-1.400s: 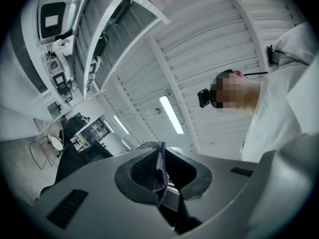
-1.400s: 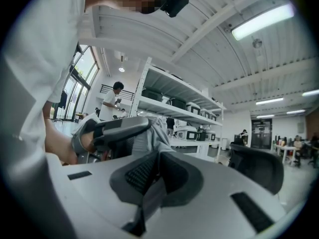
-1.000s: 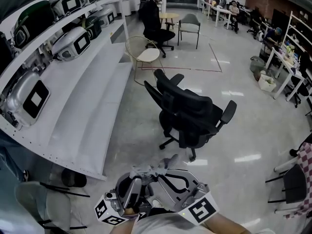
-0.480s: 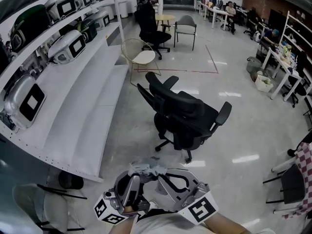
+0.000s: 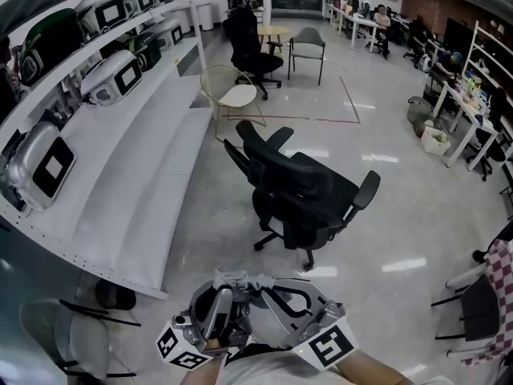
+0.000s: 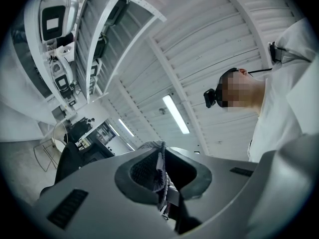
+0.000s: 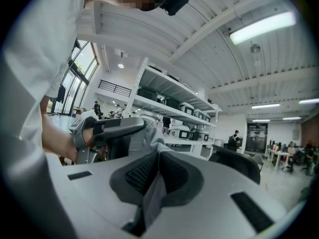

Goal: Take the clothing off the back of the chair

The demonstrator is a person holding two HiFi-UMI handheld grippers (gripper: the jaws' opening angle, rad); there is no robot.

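The left tool [image 6: 162, 176] is narrowed down onto a fold of grey, knit-looking clothing [image 5: 240, 280]. The cloth runs up between its pads and over their tips, so it is gripping, not empty. The right tool [image 7: 155, 178] is likewise pinched onto a smoother grey fold of the same garment, which rises out of its pads and drapes towards the left tool, just beside it.

Both tools sit low and close to the person's body, tips near each other, with the garment bunched in the short span between them. Holding it at 2 points probably keeps the loose cloth gathered and off the floor, and lets neither end swing free.

The black office chair [image 5: 300, 191] stands well ahead of both tools, apart from them. Its back and seat look bare, though the side facing away cannot be seen. Judging by that, the garment is already off the chair, and what remains is to carry it or put it down.

The white shelf rack [image 5: 120, 175] runs along the left tool's side, near but not touching. No bench shows near the tools.
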